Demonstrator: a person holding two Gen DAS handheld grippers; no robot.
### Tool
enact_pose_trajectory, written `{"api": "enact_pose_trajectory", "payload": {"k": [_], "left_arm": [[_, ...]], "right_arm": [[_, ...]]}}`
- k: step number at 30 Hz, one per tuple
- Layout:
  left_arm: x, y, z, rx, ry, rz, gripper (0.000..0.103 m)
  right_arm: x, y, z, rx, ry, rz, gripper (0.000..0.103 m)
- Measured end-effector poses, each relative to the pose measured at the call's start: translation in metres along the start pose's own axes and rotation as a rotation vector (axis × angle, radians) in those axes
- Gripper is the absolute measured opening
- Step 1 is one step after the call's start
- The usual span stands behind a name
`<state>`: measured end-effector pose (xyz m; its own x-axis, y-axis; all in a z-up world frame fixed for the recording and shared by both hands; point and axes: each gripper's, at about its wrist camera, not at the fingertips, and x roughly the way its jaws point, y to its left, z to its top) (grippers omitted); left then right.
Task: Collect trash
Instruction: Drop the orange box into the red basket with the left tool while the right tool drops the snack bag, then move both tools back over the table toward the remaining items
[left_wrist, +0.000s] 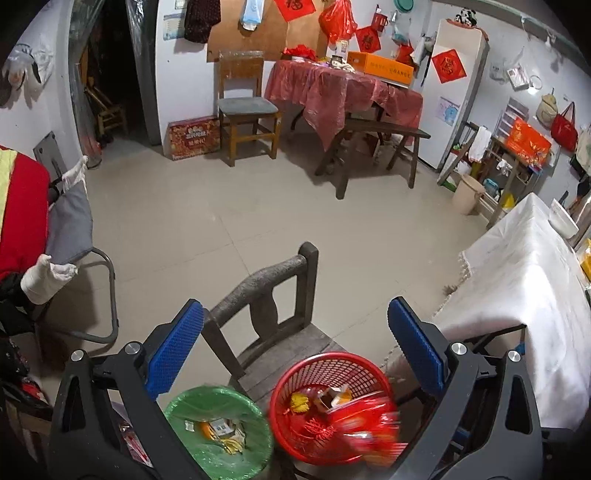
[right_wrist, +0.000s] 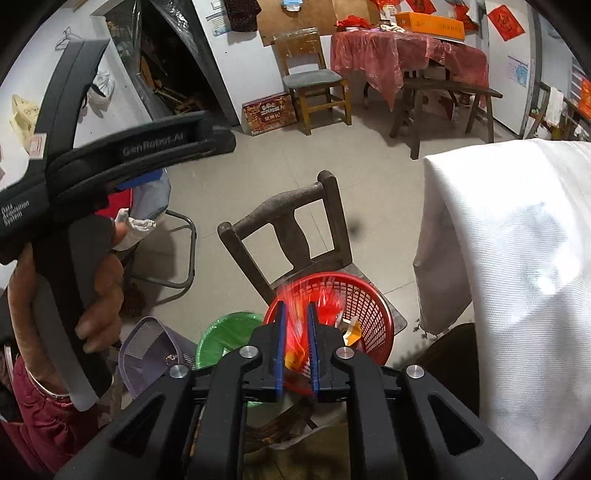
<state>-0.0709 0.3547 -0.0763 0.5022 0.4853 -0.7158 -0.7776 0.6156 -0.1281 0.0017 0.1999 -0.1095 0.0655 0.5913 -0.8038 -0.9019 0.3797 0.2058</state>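
We see the red wrapper (right_wrist: 295, 321), a blurred piece of crinkly trash, between the blue pads of our right gripper (right_wrist: 295, 343), directly over the red basket (right_wrist: 373, 314); the narrow gap between the pads is filled by it, so we judge it clamped there, though the blur leaves us unsure how firmly. In the left wrist view the same red smear (left_wrist: 365, 424) sits across the basket's near rim, with other scraps already lying in the basket (left_wrist: 332, 373). The wrapper's long axis appears to run along the fingers, hanging down toward the basket's mouth, so the coming move turns on one thing: the trash is straight above the opening, and letting go should be enough. Our left gripper (left_wrist: 295, 350) is spread wide with nothing between its pads, hovering just short of the basket and of the green-lined bin (left_wrist: 218, 432) beside it; it is near but empty, so the right hand is the one that matters here. Both containers stand by the seat of a dark wooden chair (right_wrist: 288, 221), the basket at the seat's front edge. To the right hangs a white cloth (right_wrist: 517, 258) over a tabletop, close enough that a drifting wrapper could catch on it.
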Motion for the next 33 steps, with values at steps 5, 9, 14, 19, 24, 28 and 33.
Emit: {"api": "enact_pose_trajectory", "payload": {"k": [5, 9, 14, 19, 24, 28, 33], "left_arm": [[0.002, -0.007, -0.004, 0.018, 0.011, -0.011, 0.096], [0.000, -0.016, -0.007, 0.039, 0.005, -0.023, 0.096], [-0.003, -0.024, -0.009, 0.033, 0.003, -0.070, 0.096], [-0.007, -0.033, -0.011, 0.049, -0.006, -0.090, 0.096], [-0.011, -0.046, -0.014, 0.079, -0.007, -0.109, 0.096], [-0.014, -0.062, -0.020, 0.115, 0.006, -0.135, 0.096], [-0.029, -0.096, -0.035, 0.229, -0.021, -0.157, 0.096]], "right_arm": [[-0.022, -0.017, -0.009, 0.027, -0.054, -0.009, 0.018], [-0.042, -0.032, -0.014, 0.057, -0.096, -0.026, 0.023], [-0.071, -0.045, -0.021, 0.072, -0.172, -0.083, 0.036], [-0.103, -0.064, -0.028, 0.117, -0.248, -0.133, 0.046], [-0.142, -0.090, -0.045, 0.184, -0.324, -0.205, 0.054], [-0.166, -0.112, -0.064, 0.240, -0.371, -0.258, 0.061], [-0.196, -0.145, -0.089, 0.322, -0.421, -0.324, 0.066]]}}
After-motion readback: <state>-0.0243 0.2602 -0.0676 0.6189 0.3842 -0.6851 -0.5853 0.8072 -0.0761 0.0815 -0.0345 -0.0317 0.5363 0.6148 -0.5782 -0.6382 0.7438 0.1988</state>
